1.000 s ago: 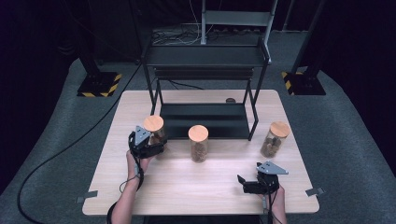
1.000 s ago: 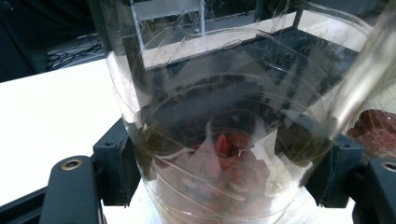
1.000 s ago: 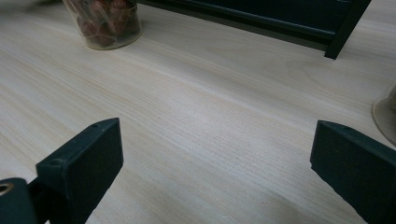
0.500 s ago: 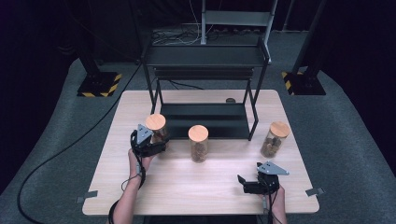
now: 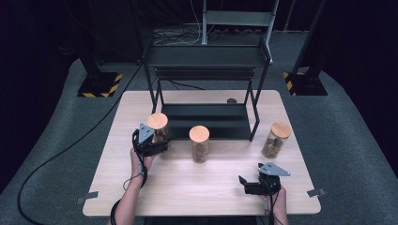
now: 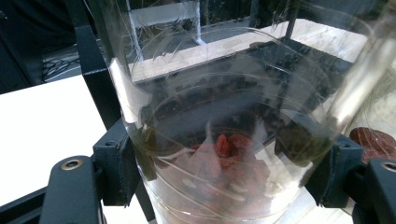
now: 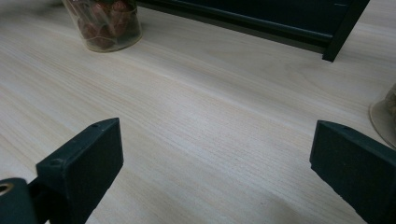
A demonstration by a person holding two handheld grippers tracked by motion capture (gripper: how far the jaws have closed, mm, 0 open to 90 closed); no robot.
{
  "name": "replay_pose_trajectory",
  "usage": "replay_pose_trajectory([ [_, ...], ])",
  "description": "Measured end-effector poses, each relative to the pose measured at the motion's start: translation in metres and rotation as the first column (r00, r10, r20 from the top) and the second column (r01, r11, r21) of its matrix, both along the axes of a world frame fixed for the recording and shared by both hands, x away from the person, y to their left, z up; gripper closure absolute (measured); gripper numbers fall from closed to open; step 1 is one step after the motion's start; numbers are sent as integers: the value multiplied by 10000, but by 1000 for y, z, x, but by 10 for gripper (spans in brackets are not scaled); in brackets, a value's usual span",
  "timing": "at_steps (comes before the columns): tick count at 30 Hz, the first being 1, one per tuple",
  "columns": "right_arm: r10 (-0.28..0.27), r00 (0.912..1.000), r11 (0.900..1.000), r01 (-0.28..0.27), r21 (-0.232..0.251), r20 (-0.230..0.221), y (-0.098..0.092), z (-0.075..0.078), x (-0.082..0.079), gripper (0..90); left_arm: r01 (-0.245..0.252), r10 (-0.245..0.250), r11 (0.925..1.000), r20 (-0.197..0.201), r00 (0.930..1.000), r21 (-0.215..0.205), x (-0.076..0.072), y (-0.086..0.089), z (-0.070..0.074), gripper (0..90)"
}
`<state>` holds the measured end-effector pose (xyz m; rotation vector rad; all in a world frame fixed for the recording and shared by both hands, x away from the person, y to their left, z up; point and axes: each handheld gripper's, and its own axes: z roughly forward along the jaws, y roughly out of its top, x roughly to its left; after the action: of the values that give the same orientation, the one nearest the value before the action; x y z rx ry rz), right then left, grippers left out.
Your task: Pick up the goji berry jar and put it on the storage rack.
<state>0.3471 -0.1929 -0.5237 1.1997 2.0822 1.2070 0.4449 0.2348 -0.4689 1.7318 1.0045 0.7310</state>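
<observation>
**Left jar gripped at the front of the rack**

While we look along the left gripper (image 6: 224, 182), we see its two black pads pressed on either side of a clear glass jar (image 6: 219, 140), so this tool is clamped on the jar. Reddish dried pieces lie in the jar's lower part. From the high view we place that jar (image 5: 158, 129), topped with a round wooden lid (image 5: 157, 121), near the left front leg of the black metal rack (image 5: 206, 61), on the pale wooden table (image 5: 187, 187). The left gripper (image 5: 157, 145) reaches it from the person's side, with the left hand (image 5: 138, 161) behind it.

Moving outward, we find a second jar (image 5: 200, 145) with the same kind of lid standing in front of the rack's lower shelf, well apart from the held one. A third jar (image 5: 276, 140) stands by the rack's right front leg.

Nearer the table's front right edge, we see the right gripper (image 5: 246, 183) low over the tabletop, apart from all the jars. In its own view the right gripper (image 7: 212, 172) has its jaws spread wide, with bare wood between them.
</observation>
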Motion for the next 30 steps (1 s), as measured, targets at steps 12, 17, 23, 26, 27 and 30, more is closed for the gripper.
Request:
replay_pose_trajectory([
  [12, -18, 10000, 10000, 18, -42, 23, 0, 0, 0, 19, 162, -162, 9999, 13, 9999, 28, 4, -6, 1, 246],
  [17, -24, 10000, 10000, 25, -46, 32, 0, 0, 0, 18, 199, -199, 9997, 6, 9998, 105, 5, -8, 3, 246],
  [23, -5, 10000, 10000, 5, -62, -3, 1, 0, 0, 19, 279, -279, 9996, 59, 9996, 60, 6, -11, 6, 246],
  [26, -24, 10000, 10000, 24, -53, 15, 0, 0, 0, 18, 281, -282, 9996, 76, 9996, 92, 7, -11, 7, 246],
  [27, -31, 10000, 10000, 31, -55, 25, 0, 0, 0, 19, 274, -274, 9996, 83, 9996, 79, 8, -11, 7, 246],
  [30, -28, 10000, 10000, 28, -50, 41, 0, 0, 0, 18, 288, -288, 9996, 82, 9996, 28, 10, -13, 8, 246],
])
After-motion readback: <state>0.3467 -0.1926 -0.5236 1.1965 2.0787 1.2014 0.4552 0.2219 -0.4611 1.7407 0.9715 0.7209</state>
